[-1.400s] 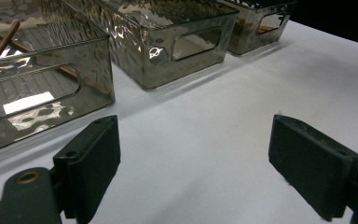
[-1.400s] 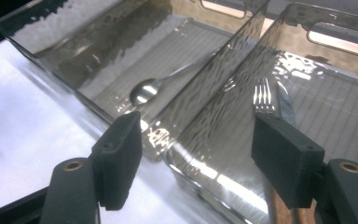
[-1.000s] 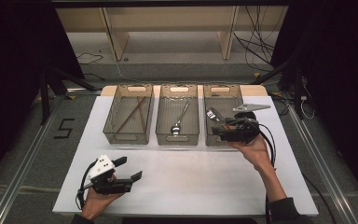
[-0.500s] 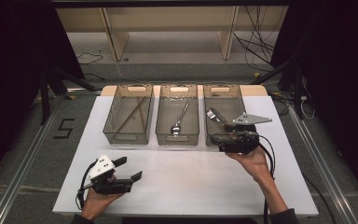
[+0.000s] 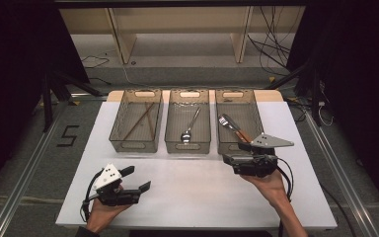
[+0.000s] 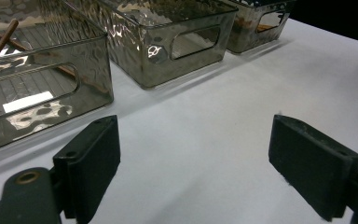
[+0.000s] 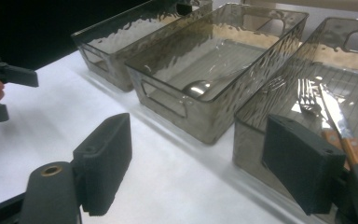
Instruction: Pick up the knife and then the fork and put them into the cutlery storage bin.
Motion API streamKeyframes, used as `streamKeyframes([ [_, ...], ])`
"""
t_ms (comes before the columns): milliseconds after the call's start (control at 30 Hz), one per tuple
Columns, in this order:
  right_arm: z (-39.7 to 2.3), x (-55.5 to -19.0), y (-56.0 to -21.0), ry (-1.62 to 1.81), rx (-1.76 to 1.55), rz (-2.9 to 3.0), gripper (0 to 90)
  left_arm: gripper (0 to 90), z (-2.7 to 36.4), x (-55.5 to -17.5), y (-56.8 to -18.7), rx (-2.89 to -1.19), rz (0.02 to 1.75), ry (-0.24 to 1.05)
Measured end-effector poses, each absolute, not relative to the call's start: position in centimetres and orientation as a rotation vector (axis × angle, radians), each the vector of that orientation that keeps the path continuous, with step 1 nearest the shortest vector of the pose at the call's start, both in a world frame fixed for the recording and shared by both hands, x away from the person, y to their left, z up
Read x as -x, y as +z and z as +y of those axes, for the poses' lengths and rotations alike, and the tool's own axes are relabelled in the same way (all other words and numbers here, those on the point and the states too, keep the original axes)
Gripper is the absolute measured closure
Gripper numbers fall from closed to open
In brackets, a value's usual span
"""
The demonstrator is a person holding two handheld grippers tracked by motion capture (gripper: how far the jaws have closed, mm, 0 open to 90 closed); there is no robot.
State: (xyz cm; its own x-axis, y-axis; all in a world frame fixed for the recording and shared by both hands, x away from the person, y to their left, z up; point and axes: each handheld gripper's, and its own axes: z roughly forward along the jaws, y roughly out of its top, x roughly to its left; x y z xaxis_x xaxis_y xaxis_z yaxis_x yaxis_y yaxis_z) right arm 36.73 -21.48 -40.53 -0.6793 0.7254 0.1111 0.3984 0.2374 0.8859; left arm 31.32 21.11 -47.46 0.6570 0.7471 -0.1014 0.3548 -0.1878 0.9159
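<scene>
White board (image 5: 197, 197) covers the table, with dark floor and a pale wooden shelf frame (image 5: 177, 29) behind it. Three smoky clear bins stand in a row at its far side. Two brown sticks lie crossed in the left bin (image 5: 135, 126), a spoon (image 5: 190, 127) lies in the middle bin (image 5: 189, 126), and a fork (image 7: 307, 95) and a wooden-handled knife (image 7: 342, 133) lie together in the right bin (image 5: 239, 123).

Just in front of the right bin's near wall, the right gripper (image 5: 237, 154) hovers with its jaws wide apart and nothing between them; they have just been opening. At the board's near left corner, well apart from the bins, the left gripper (image 5: 135, 178) also has its jaws spread wide and empty.
</scene>
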Motion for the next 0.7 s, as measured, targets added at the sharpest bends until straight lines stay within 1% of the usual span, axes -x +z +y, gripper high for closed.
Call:
streamKeyframes([
  [700, -23.1, -32.6, -43.1, 1.545, -1.004, 2.113, 23.9, 16.4, 21.1, -31.3, -47.4, -1.790, 0.880, 0.444],
])
